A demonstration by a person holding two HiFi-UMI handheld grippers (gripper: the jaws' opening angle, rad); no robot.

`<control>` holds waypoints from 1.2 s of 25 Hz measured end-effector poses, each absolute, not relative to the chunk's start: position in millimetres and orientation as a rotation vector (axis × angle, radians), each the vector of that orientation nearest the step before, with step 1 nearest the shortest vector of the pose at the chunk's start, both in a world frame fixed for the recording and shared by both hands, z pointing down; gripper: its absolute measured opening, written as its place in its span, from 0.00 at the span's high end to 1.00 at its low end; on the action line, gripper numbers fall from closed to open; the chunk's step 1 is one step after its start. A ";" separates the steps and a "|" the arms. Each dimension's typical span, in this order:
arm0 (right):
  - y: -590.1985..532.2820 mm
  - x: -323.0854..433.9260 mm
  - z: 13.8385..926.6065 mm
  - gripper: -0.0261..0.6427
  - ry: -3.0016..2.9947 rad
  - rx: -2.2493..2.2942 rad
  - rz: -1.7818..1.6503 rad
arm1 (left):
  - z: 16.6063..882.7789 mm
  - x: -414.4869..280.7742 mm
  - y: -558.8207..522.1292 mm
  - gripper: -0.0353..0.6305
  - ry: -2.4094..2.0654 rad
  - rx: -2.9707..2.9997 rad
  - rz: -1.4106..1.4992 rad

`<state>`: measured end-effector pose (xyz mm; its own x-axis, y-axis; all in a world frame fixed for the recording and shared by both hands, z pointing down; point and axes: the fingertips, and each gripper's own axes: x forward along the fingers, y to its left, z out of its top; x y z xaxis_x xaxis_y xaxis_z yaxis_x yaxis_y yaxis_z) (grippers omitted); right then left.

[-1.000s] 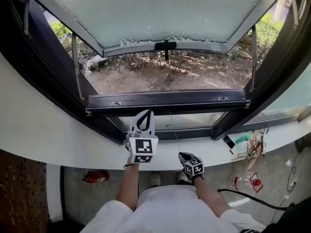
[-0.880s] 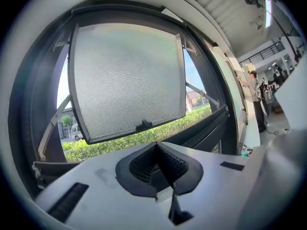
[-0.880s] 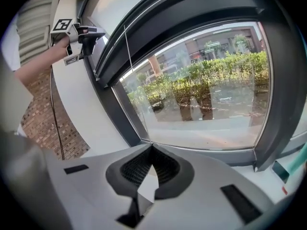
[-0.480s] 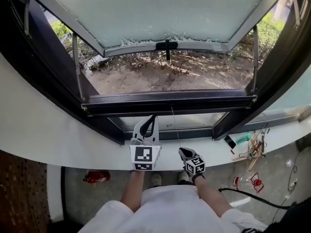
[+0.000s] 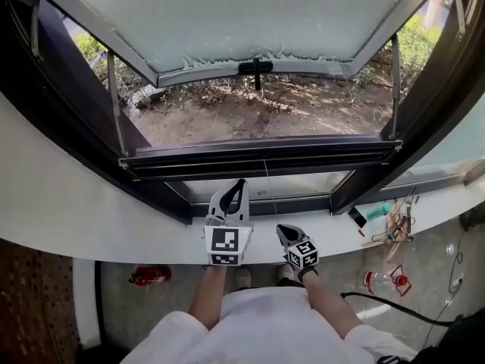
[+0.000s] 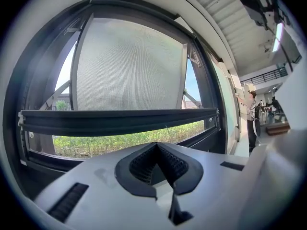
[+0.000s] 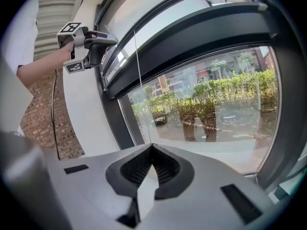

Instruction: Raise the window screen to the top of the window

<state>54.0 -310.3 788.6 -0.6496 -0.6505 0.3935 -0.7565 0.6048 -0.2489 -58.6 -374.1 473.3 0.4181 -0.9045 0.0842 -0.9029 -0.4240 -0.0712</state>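
Observation:
The window screen's dark bottom rail [image 5: 258, 156] [image 6: 120, 121] [image 7: 201, 37] runs across the open window. A thin pull cord [image 5: 267, 192] [image 7: 142, 90] hangs from the rail down to my right gripper [image 5: 280, 229] [image 7: 152, 146], whose jaws are shut on it just above the white sill [image 5: 114, 218]. My left gripper [image 5: 241, 182] [image 6: 156, 145] [image 7: 114, 41] stands upright to the left of the cord, just below the rail. Its jaws are shut with nothing between them, and the tips stay clear of the rail.
The frosted window sash [image 5: 242, 21] swings outward above bare ground. Tools and small clutter [image 5: 394, 226] lie on the sill at the right. A red extinguisher [image 5: 148, 277], a bottle [image 5: 385, 283] and a black cable [image 5: 379, 303] lie on the floor. A person [image 6: 251, 121] stands far off.
My left gripper has rolled from tilted to upright and shifted slightly right. The right gripper has risen a little with the cord. The dark rail looks slightly wider in the head view.

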 end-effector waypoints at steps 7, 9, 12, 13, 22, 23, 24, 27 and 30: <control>-321.4 52.0 768.9 0.96 -2.626 1.179 0.536 | 479.0 -56.0 -375.6 0.94 1.704 -2.711 -0.107; -323.9 48.7 756.2 0.96 -2.656 1.187 0.520 | 476.9 -55.2 -375.9 0.94 1.705 -2.724 -0.082; -325.5 39.9 741.8 0.96 -2.697 1.178 0.499 | 476.4 -55.7 -376.8 0.94 1.711 -2.716 -0.079; -326.4 37.9 739.6 0.96 -2.702 1.172 0.492 | 477.0 -56.0 -377.1 0.94 1.714 -2.714 -0.080; -329.2 38.5 725.8 0.96 -2.725 1.205 0.484 | 480.5 -61.9 -377.0 0.94 1.736 -2.706 -0.090; -330.6 38.5 722.4 0.96 -2.728 1.215 0.487 | 479.7 -61.6 -376.7 0.94 1.733 -2.710 -0.084; -332.5 38.7 718.5 0.96 -2.734 1.226 0.489 | 478.2 -60.5 -376.2 0.94 1.725 -2.711 -0.080; -338.5 36.0 704.5 0.96 -2.768 1.239 0.459 | 473.7 -56.0 -375.1 0.94 1.698 -2.705 -0.082; -343.4 30.7 689.1 0.96 -2.802 1.238 0.403 | 471.2 -53.9 -375.6 0.94 1.694 -2.708 -0.072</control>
<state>30.7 -343.4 689.1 -0.6779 -0.7193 0.1521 -0.7330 0.6452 -0.2157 -53.9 -375.6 471.2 0.4370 -0.8970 0.0668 -0.8994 -0.4366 0.0215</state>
